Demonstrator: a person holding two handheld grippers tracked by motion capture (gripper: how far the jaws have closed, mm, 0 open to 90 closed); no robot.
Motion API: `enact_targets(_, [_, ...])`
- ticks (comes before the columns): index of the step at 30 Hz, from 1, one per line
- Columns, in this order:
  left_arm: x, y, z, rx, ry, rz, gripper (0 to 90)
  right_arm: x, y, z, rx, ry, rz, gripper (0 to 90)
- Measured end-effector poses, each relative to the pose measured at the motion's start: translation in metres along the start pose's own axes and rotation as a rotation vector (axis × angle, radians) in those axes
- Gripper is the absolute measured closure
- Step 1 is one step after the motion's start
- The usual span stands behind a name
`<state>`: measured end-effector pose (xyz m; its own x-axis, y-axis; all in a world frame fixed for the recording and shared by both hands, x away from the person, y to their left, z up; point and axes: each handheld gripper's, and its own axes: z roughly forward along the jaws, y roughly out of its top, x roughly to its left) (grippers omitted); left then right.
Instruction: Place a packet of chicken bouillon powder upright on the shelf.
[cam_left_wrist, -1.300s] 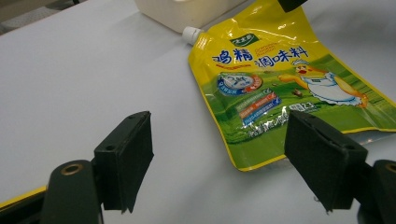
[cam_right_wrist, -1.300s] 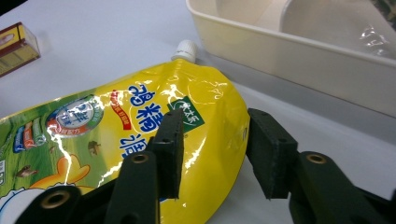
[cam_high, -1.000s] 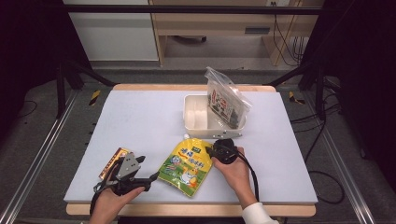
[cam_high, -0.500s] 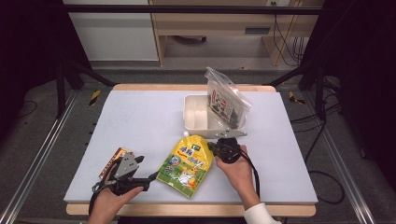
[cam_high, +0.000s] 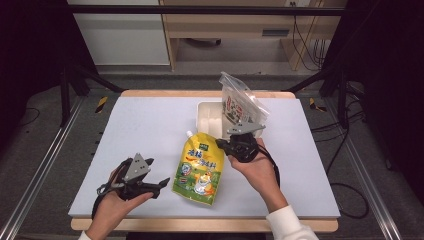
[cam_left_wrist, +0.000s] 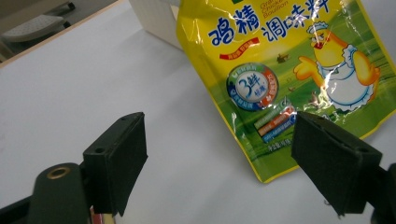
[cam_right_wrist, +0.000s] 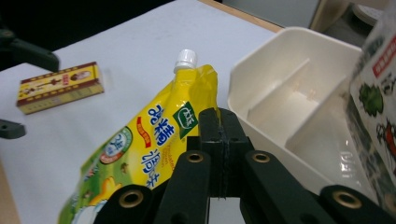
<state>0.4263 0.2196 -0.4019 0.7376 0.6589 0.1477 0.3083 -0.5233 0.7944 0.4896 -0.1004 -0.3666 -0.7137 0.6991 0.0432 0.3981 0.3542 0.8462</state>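
A yellow spouted seasoning pouch with a chicken picture sits mid-table, its upper right edge raised. My right gripper is shut on that edge; in the right gripper view the closed jaws pinch the pouch just below its white cap. My left gripper hovers low at the front left, open and holding nothing, and its jaws have just been opening. In the left gripper view the pouch's lower corner lies beyond the wide jaws.
A white divided tray stands behind the pouch, with a clear bag of printed packets leaning in its right side. A small yellow and red box lies flat near the left gripper. Bare white tabletop stretches to the left.
My right gripper has risen and pulled the pouch's top edge up with it. The left gripper has lifted a little and its jaws stand wider.
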Motion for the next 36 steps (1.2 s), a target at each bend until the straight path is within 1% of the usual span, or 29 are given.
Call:
enact_targets(1, [0.000,0.000,0.000,0.000,0.000,0.000,17.7,0.001,0.004,-0.002,-0.001,0.010,-0.009,90.0])
enact_targets(2, [0.003,0.004,-0.001,-0.006,0.000,-0.003,17.7,0.001,0.004,-0.002,-0.001,0.010,-0.009,90.0])
enact_targets(3, [0.006,0.009,-0.003,-0.008,-0.002,-0.002,17.7,0.002,0.008,-0.004,-0.003,0.018,-0.018,90.0])
enact_targets(5, [0.011,0.017,-0.006,-0.008,0.000,0.004,17.3,0.005,0.016,-0.007,0.000,0.023,-0.044,90.0])
enact_targets(7, [0.015,0.024,-0.009,-0.018,-0.013,-0.005,16.8,0.008,0.026,-0.010,0.006,0.037,-0.073,90.0])
enact_targets(8, [0.017,0.028,-0.010,-0.013,-0.014,0.002,16.8,0.008,0.026,-0.010,0.006,0.037,-0.073,90.0])
enact_targets(9, [0.019,0.031,-0.011,-0.008,-0.003,0.012,16.8,0.009,0.030,-0.011,0.005,0.039,-0.082,90.0])
enact_targets(11, [0.019,0.035,-0.012,0.008,0.007,0.037,16.5,0.011,0.035,-0.012,0.009,0.046,-0.095,90.0])
enact_targets(13, [0.021,0.039,-0.012,0.010,0.006,0.046,16.3,0.013,0.041,-0.014,0.005,0.055,-0.116,90.0])
enact_targets(16, [0.021,0.045,-0.013,0.004,-0.005,0.046,16.1,0.018,0.049,-0.017,0.004,0.065,-0.143,90.0])
enact_targets(17, [0.021,0.047,-0.013,-0.002,-0.006,0.046,16.0,0.020,0.052,-0.018,0.004,0.070,-0.161,90.0])
enact_targets(19, [0.022,0.051,-0.014,-0.001,-0.005,0.059,16.0,0.022,0.054,-0.018,0.005,0.076,-0.170,90.0])
enact_targets(21, [0.023,0.054,-0.015,-0.013,-0.011,0.049,15.9,0.025,0.057,-0.019,0.008,0.086,-0.192,90.0])
enact_targets(25, [0.025,0.061,-0.017,-0.013,-0.003,0.064,15.9,0.028,0.060,-0.019,0.010,0.091,-0.209,90.0])
enact_targets(31, [0.030,0.066,-0.020,-0.018,0.005,0.068,15.7,0.032,0.066,-0.020,0.007,0.097,-0.231,90.0])
enact_targets(34, [0.031,0.069,-0.021,-0.015,0.006,0.075,15.8,0.036,0.068,-0.021,0.007,0.113,-0.250,90.0])
enact_targets(35, [0.031,0.070,-0.021,-0.014,0.003,0.080,15.8,0.036,0.068,-0.021,0.007,0.113,-0.250,90.0])
enact_targets(36, [0.031,0.071,-0.022,-0.009,-0.002,0.089,16.2,0.038,0.068,-0.021,0.006,0.121,-0.262,90.0])
